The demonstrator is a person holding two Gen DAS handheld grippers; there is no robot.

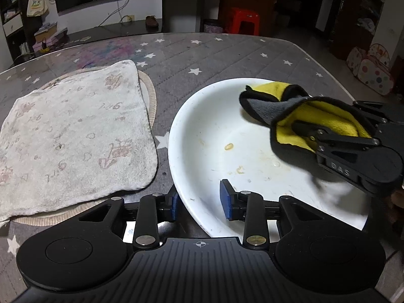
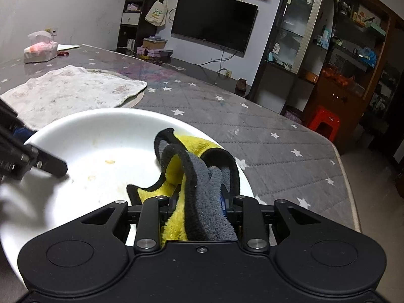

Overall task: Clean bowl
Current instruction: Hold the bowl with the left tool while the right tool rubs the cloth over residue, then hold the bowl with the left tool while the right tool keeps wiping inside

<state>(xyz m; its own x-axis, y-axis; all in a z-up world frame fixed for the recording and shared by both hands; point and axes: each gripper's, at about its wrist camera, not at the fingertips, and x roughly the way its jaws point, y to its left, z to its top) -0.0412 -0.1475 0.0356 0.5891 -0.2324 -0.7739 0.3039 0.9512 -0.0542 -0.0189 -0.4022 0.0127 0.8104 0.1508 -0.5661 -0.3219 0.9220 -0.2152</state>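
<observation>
A wide white bowl (image 1: 202, 116) sits on the grey star-patterned table, with yellowish food smears (image 1: 228, 146) on its inside. My left gripper (image 1: 200, 200) straddles the bowl's near-left rim, one blue pad outside and one inside; a gap shows between the pads and the rim. My right gripper (image 2: 199, 202) is shut on a yellow, grey and black cloth (image 2: 199, 174) and holds it over the bowl's (image 2: 101, 131) right side. In the left wrist view the cloth (image 1: 290, 106) rests against the bowl's far-right inner wall.
A worn white towel (image 1: 73, 136) lies on a round beige mat (image 1: 150, 93) left of the bowl. A tissue pack (image 2: 40, 50) stands at the table's far left. A red stool (image 2: 324, 123) and cabinets stand beyond the table's far edge.
</observation>
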